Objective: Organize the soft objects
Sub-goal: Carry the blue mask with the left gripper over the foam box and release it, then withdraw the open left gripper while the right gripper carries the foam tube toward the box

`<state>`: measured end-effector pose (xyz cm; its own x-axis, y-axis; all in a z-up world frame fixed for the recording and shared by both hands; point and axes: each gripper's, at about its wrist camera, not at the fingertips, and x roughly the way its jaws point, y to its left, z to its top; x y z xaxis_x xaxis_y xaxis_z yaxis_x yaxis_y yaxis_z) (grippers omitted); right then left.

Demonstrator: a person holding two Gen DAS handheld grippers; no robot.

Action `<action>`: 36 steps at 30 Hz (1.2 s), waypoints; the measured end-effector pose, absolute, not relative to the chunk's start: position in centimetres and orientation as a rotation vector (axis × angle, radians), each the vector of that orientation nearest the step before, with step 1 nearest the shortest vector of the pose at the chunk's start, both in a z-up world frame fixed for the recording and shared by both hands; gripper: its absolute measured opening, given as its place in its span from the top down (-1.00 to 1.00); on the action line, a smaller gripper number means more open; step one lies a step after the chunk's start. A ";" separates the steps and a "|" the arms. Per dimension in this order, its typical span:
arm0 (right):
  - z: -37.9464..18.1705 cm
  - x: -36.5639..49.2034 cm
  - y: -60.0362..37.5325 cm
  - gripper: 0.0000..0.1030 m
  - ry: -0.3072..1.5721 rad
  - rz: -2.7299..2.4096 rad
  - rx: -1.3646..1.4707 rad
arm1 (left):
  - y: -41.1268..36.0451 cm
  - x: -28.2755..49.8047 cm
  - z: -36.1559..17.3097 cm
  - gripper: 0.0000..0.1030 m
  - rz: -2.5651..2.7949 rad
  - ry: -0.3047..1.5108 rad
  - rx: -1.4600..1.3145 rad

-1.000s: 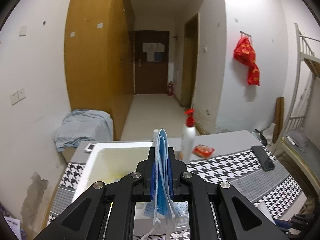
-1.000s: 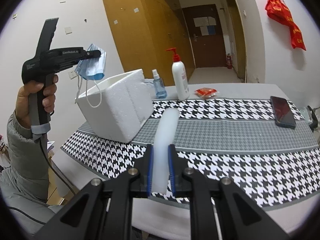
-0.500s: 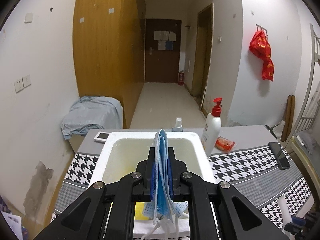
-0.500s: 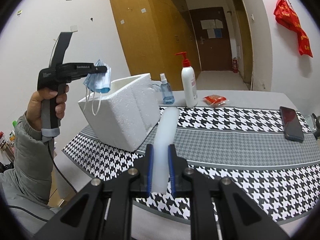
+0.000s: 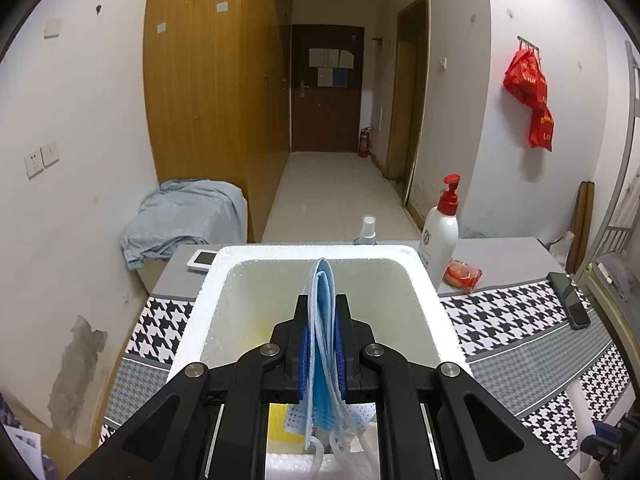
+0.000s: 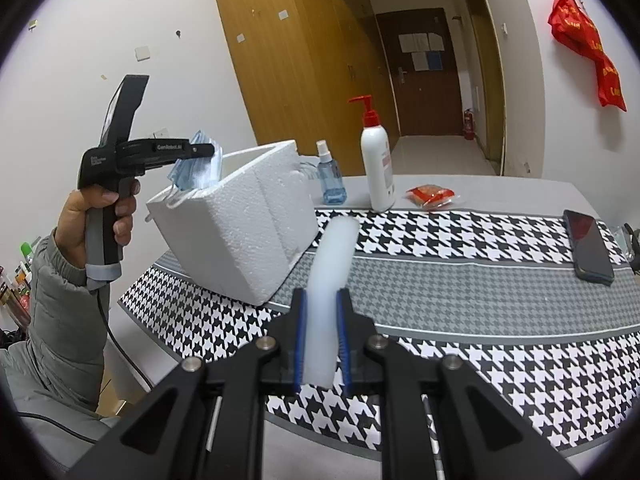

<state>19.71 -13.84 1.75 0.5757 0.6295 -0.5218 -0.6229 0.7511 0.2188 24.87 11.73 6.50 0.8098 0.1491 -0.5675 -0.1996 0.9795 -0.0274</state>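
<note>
Presently we find the left gripper (image 5: 320,344) pinching a stack of blue face masks (image 5: 322,320), its jaws pressed onto the folded fabric with the ear loops hanging below. From the right wrist view, the masks (image 6: 196,166) hang at the near rim of the white foam box (image 6: 240,232), with the loops draping over its edge. The left wrist view looks down into the box (image 5: 424,280), so the open cavity lies directly ahead of and beneath the jaws.

We note the right gripper (image 6: 322,344) clamped on a pale foam tube (image 6: 332,272), whose long axis runs forward along the fingers, angled toward the box's right side. It sits over the houndstooth tablecloth (image 6: 480,300), apart from the box.

We judge the left hand (image 6: 100,216) the nearer to the container; release of the masks into the box looks to be the step in hand. The trailing loops could snag on the rim.
</note>
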 end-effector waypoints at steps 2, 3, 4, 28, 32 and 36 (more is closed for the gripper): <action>1.7 19.8 -13.7 0.67 0.621 0.732 0.010 | 11.8 25.1 6.3 0.79 0.190 0.609 -0.083; 1.7 19.9 -13.7 0.67 0.622 0.731 0.011 | 11.8 25.2 6.1 0.79 0.189 0.612 -0.081; 1.6 20.0 -13.6 0.67 0.624 0.730 0.010 | 11.8 25.2 6.0 0.76 0.190 0.614 -0.079; 3.4 21.3 -9.2 0.67 0.605 0.752 -0.036 | 13.3 17.2 6.7 -0.98 0.215 0.450 -0.068; 4.2 21.1 -7.9 0.67 0.587 0.775 -0.049 | 13.5 15.8 6.5 -0.98 0.226 0.432 -0.076; 5.0 20.9 -6.5 0.67 0.574 0.792 -0.066 | 13.8 14.3 6.0 -0.98 0.239 0.415 -0.094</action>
<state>20.89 -6.54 5.01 0.5583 0.6539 -0.5106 -0.6888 0.7084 0.1540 14.32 13.79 5.97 0.8876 0.2107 -0.4095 -0.2490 0.9676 -0.0417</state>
